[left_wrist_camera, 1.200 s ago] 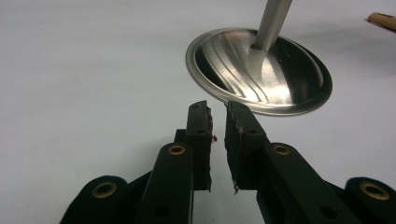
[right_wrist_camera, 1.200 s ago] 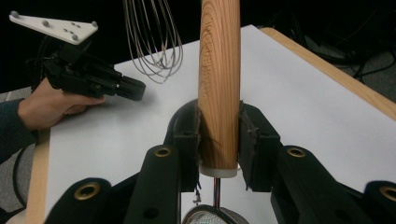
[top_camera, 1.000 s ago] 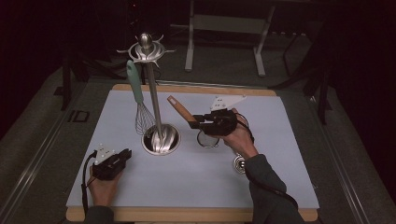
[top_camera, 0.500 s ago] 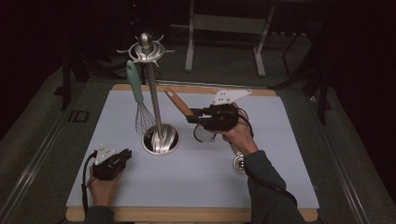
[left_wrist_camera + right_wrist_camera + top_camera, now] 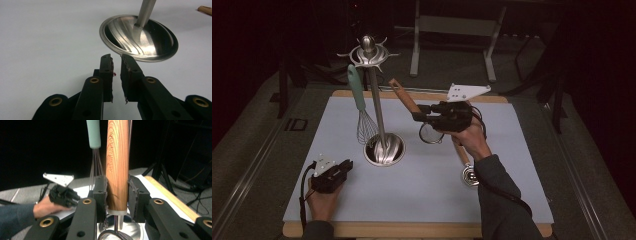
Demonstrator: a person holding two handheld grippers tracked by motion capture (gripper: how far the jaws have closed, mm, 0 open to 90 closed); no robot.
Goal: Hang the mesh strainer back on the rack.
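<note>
A steel utensil stand (image 5: pixel 377 107) rises from a round base (image 5: pixel 384 149) on the pale mat, and a whisk (image 5: pixel 362 117) with a teal handle hangs from its top. My right gripper (image 5: pixel 419 116) is in the air just right of the stand, shut on the wooden handle (image 5: pixel 117 157) of a small mesh strainer (image 5: pixel 432 134), whose handle points up and left. My left gripper (image 5: pixel 346 167) rests low at the front left. Its jaws stand a narrow gap apart with nothing between them, pointing at the stand base (image 5: pixel 140 37).
A second wooden-handled utensil (image 5: pixel 460 152) lies on the mat under my right forearm, its metal end (image 5: pixel 469 175) toward the front. The mat (image 5: pixel 422 200) sits on a wooden board (image 5: pixel 172 197). Dark floor and metal frame legs (image 5: pixel 452 25) lie beyond.
My right gripper has risen with the strainer, lifting it higher beside the stand. The left gripper has stayed where it was.
</note>
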